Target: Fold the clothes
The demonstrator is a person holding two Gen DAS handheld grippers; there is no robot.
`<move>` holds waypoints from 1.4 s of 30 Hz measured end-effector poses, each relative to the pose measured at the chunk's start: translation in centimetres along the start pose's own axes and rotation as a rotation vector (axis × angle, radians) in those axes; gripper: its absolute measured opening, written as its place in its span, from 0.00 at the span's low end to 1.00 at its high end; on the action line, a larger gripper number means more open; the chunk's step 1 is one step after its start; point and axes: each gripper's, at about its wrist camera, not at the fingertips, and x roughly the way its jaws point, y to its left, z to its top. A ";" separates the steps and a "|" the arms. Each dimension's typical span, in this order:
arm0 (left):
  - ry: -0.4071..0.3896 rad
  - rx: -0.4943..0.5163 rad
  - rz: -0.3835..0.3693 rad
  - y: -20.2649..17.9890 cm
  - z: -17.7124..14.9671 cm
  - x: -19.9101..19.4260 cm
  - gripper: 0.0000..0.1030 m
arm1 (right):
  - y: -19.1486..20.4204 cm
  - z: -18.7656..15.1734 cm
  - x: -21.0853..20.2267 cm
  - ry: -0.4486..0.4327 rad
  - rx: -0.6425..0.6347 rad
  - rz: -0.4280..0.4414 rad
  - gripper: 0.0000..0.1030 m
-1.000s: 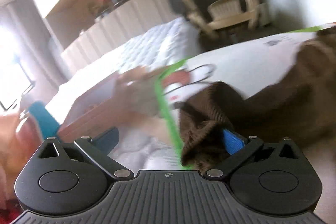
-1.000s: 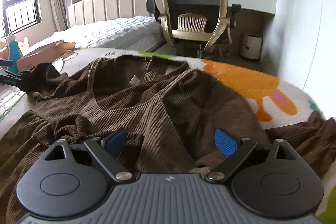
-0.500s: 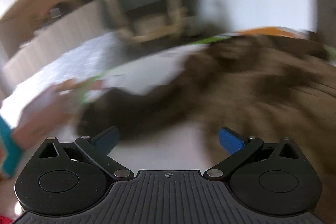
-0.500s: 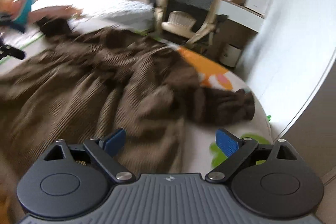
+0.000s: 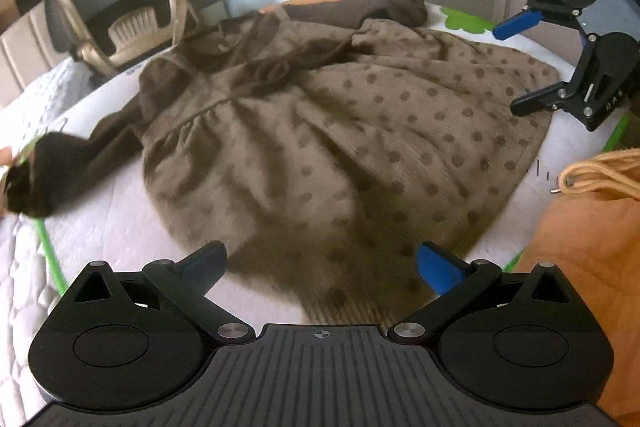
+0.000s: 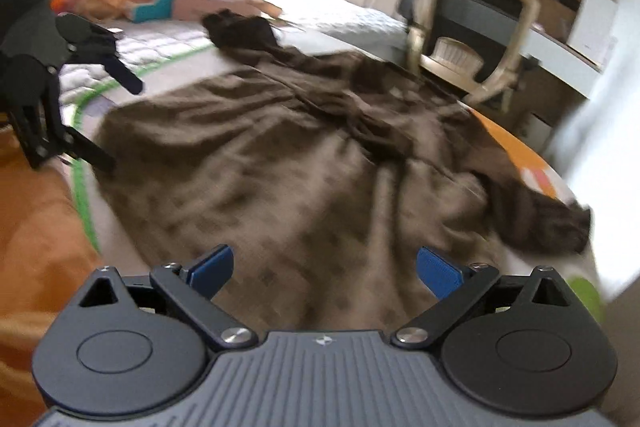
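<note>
A brown polka-dot dress [image 5: 340,131] lies spread flat on the white play mat [image 5: 120,239], its dark sleeves out to both sides. My left gripper [image 5: 320,263] is open and empty over the skirt hem. My right gripper [image 6: 324,263] is open and empty, also just above the hem. Each gripper shows in the other's view: the right one [image 5: 516,63] at the far right hem corner, the left one [image 6: 120,123] at the left hem corner. The dress [image 6: 304,163] fills the middle of the right wrist view.
An orange garment with a drawstring [image 5: 588,227] lies at the right of the mat. An office chair [image 5: 120,7] stands behind the mat, next to a bed [image 6: 304,7]. A cardboard box [image 6: 224,3] and toys sit at the far left.
My left gripper let go of the dark sleeve and both grippers swung back to the skirt hem. The dress now lies spread out flat.
</note>
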 end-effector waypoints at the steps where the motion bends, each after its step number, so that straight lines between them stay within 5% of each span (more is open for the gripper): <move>1: 0.005 -0.006 0.004 0.2 -0.2 -0.2 1.00 | 0.4 0.5 0.3 -0.008 -0.001 0.029 0.96; 6: 0.030 -0.058 0.127 1.9 -0.3 -0.3 1.00 | 3.0 3.7 4.2 0.023 0.035 0.293 0.96; 8: 0.045 -0.090 0.185 2.7 0.2 0.1 1.00 | 4.5 4.5 5.8 0.052 0.000 0.328 0.91; 10: 0.053 -0.111 0.228 3.1 0.5 0.6 1.00 | 5.8 5.1 6.7 0.067 -0.038 0.355 0.77; 16: 0.064 -0.153 0.251 4.1 1.0 1.8 1.00 | 8.5 5.9 7.6 0.082 -0.116 0.425 0.73; 21: 0.074 -0.223 0.223 5.1 1.2 2.3 1.00 | 8.5 6.3 8.0 0.078 -0.123 0.403 0.72; 24: 0.062 -0.297 0.170 6.1 0.9 2.0 1.00 | 7.9 6.2 8.1 0.072 -0.097 0.356 0.38; 28: -0.008 -0.338 0.108 7.1 0.0 -0.4 1.00 | 5.5 6.3 8.3 0.053 0.006 0.329 0.19; 36: -0.008 -0.082 0.047 2.4 -0.5 -1.8 1.00 | 0.7 7.6 7.0 -0.031 0.202 0.298 0.13; 41: 0.008 -0.003 0.072 -0.7 1.0 1.8 1.00 | 0.0 8.3 5.8 -0.079 0.181 0.257 0.13; 42: 0.011 -0.007 0.082 -0.7 1.5 2.6 1.00 | 0.1 8.1 5.4 -0.078 0.155 0.246 0.20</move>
